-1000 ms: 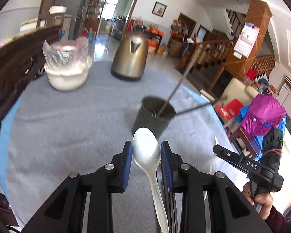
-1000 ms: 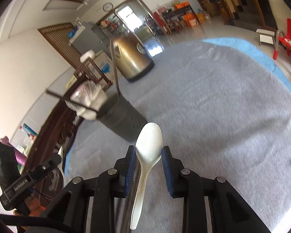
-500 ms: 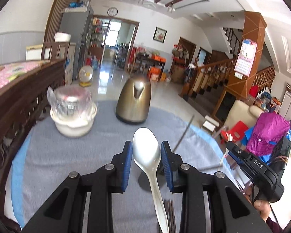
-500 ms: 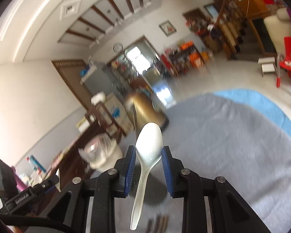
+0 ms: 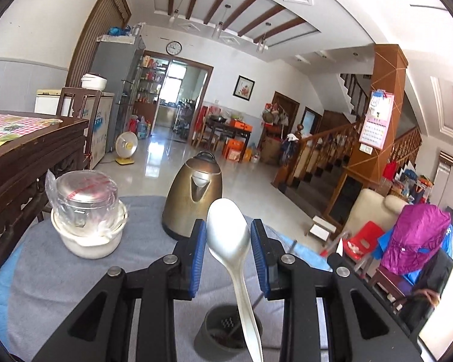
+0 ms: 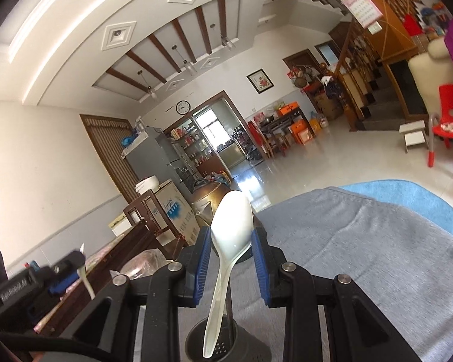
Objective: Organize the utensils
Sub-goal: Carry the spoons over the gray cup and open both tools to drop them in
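**Left wrist view: both spoons now hang over the dark cup**

Left wrist view shows the change plainly. A second ago the dark cup [image 5: 223, 336] sat ahead of the left tool [image 5: 228, 247], in the middle of the frame, with thin metal sticks leaning out of it; now it lies at the bottom edge, under the blue pads, and the view has tipped up to take in the ceiling beams. The left tool is clenched on a metal spoon [image 5: 229, 235], bowl up between the pads, its handle running down across the cup's mouth at the lower centre of the frame.

Right wrist view tells the same story. The right tool [image 6: 230, 252] grips a white spoon [image 6: 231, 229] by the bowl, and the handle tip hangs over the cup's perforated floor at the bottom centre. A second ago the cup stood left of centre and further off. The other tool shows at the lower left edge of this frame.

The kettle [image 5: 193, 199] and the wrapped bowl [image 5: 87, 217] stand on the grey cloth of the worktop [image 5: 60, 271], well clear of the cup.

My reading is that both spoons have been carried up and over the cup and are about lined up for dropping in, handle first. Neither is in yet. With two handles aimed at one narrow mouth that already holds sticks, they may knock each other or catch the rim, so lowering one at a time looks safer.
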`<state>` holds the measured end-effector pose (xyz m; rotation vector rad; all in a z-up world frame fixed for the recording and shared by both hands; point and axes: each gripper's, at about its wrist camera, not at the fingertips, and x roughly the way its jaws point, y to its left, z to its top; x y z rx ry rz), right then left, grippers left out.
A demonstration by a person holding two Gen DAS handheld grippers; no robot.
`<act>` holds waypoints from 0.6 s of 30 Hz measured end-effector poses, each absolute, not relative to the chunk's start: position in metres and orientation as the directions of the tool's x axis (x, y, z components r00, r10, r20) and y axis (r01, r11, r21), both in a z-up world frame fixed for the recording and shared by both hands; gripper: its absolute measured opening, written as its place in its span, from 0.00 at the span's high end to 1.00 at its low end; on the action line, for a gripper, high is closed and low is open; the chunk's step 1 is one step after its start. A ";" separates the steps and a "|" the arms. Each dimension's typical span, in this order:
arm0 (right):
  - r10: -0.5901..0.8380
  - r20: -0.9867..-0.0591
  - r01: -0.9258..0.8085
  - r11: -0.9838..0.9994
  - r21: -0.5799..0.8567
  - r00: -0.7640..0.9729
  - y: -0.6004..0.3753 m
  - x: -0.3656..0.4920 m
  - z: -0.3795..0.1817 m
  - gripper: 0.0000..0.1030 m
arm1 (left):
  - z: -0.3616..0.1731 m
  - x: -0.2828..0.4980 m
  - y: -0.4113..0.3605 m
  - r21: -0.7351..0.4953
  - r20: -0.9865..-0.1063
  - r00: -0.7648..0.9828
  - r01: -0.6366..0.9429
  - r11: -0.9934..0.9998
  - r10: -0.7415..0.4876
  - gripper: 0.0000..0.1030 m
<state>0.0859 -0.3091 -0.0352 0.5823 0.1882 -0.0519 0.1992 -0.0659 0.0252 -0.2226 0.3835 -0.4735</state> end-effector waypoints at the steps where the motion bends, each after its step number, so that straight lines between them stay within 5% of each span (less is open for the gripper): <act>1: -0.006 -0.190 0.108 0.840 0.531 0.982 -0.306 0.089 -0.036 0.72 | 0.023 0.205 -0.069 -0.297 -0.303 0.823 0.398 0.868 -0.481 0.69; 18: 0.057 -0.226 0.056 0.884 0.463 0.972 -0.296 0.129 -0.082 0.72 | -0.059 0.238 -0.102 -0.187 -0.374 0.845 0.335 0.924 -0.382 0.69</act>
